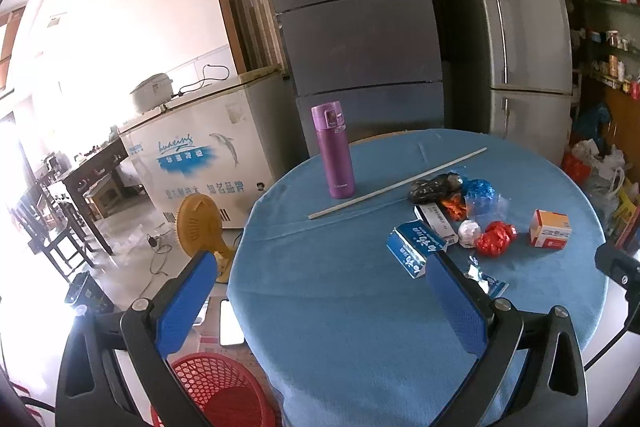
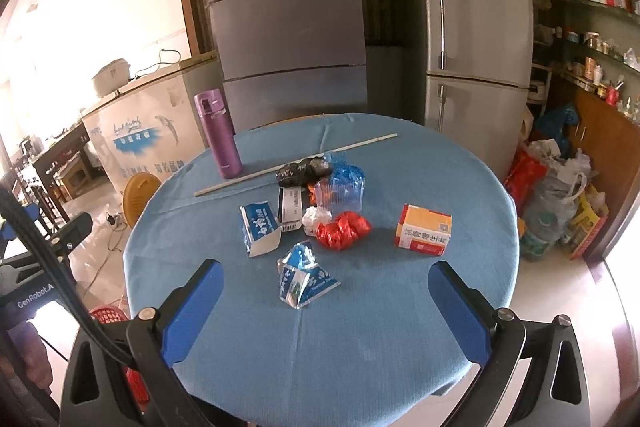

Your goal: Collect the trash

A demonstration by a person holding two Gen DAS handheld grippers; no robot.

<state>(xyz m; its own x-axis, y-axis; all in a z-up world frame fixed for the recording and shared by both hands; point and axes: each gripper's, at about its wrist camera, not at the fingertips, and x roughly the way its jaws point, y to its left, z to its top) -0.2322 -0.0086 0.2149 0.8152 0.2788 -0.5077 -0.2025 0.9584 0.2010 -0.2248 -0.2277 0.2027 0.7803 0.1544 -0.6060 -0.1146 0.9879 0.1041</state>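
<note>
Trash on table | left tongs, right tongs hover, agape, empty

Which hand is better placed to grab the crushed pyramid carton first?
Right. The pyramid carton lies just ahead of the open right tongs, centred between them. The open left tongs hang over the table edge.

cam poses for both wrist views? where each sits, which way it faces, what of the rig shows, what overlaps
Left wrist: behind the open left tongs, over the table's near-left edge, facing across it toward the fridges; right tongs' body at right edge, red basket below.
Right wrist: behind the open right tongs, centred on the near edge, facing the trash pile; left unit at left edge.
Shared: purple flask, orange box, red wrapper, blue-white carton.
</note>
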